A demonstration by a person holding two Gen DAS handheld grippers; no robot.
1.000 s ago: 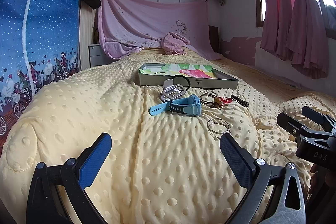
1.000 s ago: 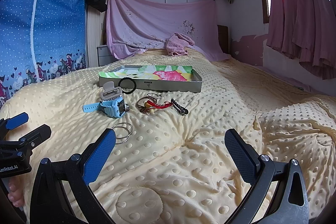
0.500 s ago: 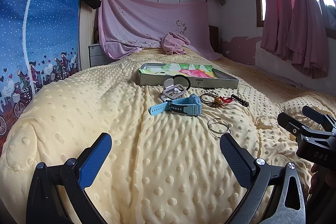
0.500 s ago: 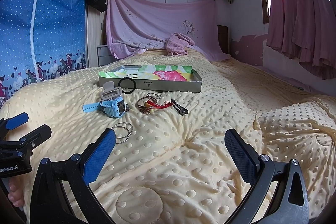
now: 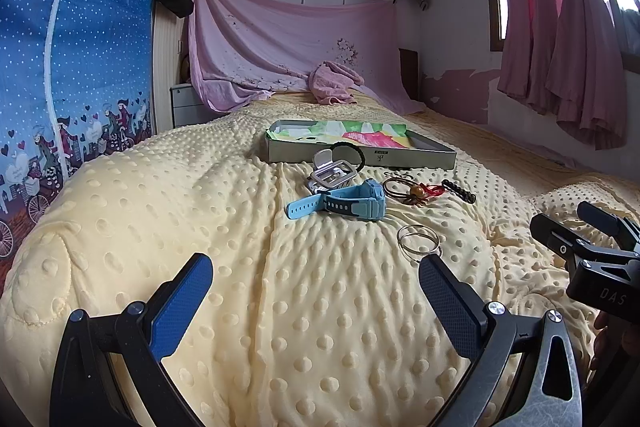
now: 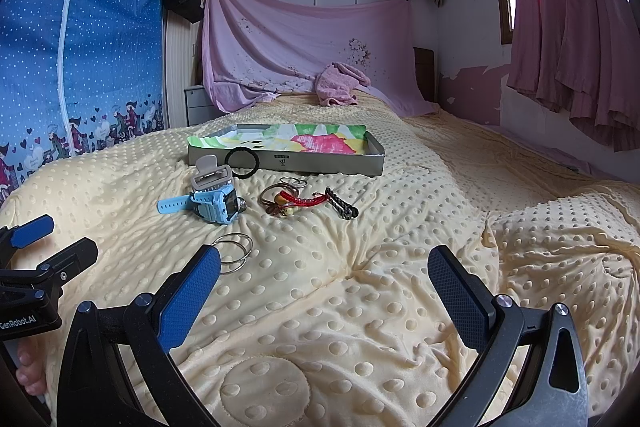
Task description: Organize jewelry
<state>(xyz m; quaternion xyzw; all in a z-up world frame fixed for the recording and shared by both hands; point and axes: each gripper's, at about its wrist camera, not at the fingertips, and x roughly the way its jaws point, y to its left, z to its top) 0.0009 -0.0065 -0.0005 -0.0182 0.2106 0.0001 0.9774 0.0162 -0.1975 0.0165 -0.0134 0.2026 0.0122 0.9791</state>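
Observation:
A grey shallow tray [image 5: 360, 158] [image 6: 372, 167] with a colourful lining lies on the yellow dotted blanket. In front of it lie a black hair tie [image 6: 242, 161], a beige hair claw [image 5: 332, 173] [image 6: 210, 175], a light-blue watch [image 5: 344, 202] [image 6: 208, 205], a red-and-brown cord bracelet [image 5: 416, 190] [image 6: 290, 201], a black braided strap [image 5: 460, 191] [image 6: 340, 207] and thin silver bangles [image 5: 418, 241] [image 6: 234, 247]. My left gripper [image 5: 316, 287] is open and empty, short of the watch. My right gripper [image 6: 324, 281] is open and empty, with the bangles by its left finger.
The bed's blanket [image 5: 200, 211] slopes off to the left beside a blue patterned curtain [image 5: 72, 59]. A pink towel [image 5: 334, 89] lies at the far end under a pink sheet. Dark pink curtains [image 5: 560, 39] hang at the right. Each gripper shows at the other view's edge.

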